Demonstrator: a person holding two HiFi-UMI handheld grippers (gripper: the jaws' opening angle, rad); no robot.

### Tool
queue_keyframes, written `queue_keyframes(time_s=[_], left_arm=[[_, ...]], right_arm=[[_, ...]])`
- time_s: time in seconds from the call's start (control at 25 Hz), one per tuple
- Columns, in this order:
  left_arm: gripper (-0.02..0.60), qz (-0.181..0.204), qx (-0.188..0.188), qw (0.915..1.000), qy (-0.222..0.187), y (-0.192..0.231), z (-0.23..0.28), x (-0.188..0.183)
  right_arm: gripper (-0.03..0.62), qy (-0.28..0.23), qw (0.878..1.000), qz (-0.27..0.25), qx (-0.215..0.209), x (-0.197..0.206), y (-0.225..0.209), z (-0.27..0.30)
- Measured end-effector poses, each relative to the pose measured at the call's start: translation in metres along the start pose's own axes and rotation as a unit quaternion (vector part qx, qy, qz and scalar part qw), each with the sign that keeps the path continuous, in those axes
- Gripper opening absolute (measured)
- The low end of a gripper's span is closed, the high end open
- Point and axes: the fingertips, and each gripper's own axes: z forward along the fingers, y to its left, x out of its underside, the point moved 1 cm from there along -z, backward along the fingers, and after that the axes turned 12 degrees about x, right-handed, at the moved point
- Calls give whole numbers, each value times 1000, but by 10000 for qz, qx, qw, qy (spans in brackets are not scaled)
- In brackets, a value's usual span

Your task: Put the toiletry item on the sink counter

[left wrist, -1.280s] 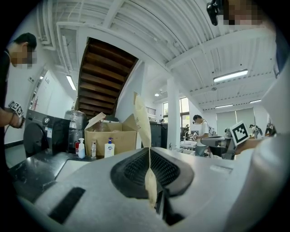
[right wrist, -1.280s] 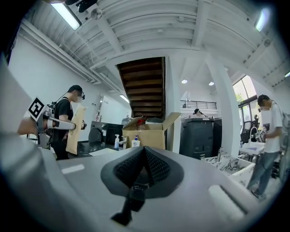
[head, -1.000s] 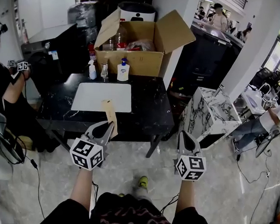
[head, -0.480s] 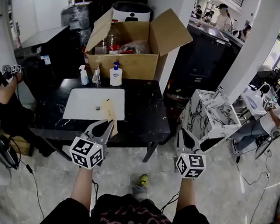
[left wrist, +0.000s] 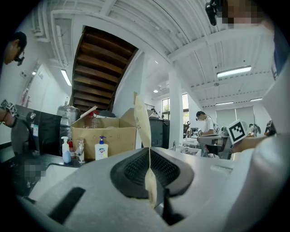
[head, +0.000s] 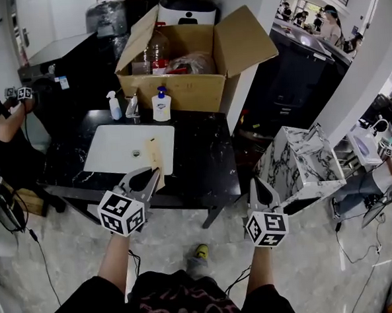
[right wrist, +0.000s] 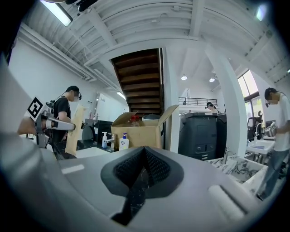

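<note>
Right now the flat tan toiletry item [head: 154, 154] sticks up from my left gripper [head: 155, 173], whose fingers are clamped tight on its lower end. I see it over the near edge of the black tabletop [head: 202, 152], by the white sink [head: 119, 150]. My right gripper [head: 257, 186] sits well apart, fingers pressed together on nothing.

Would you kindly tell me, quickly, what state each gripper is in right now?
Left gripper: closed on a thin flat tan strip.
Right gripper: closed, holding nothing.
</note>
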Motion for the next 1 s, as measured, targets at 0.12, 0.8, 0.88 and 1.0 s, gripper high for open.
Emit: queue_keyframes(time_s=[0.12,0.8,0.88,1.0], left_arm=[[8,-23,-50,10000,67,10,17,2],[8,-138,-434,9985,307,54,150,-9],[8,-134,-475,9982,347,58,163,-9],[8,-127,-519,9977,414,62,181,-8]], right_arm=[[12,33,10000,21,-50,3,-7,21],[12,194,9981,167,-554,6,-77,165],[12,192,9977,198,-614,7,-83,177],[12,205,9970,254,-699,11,-92,195]])
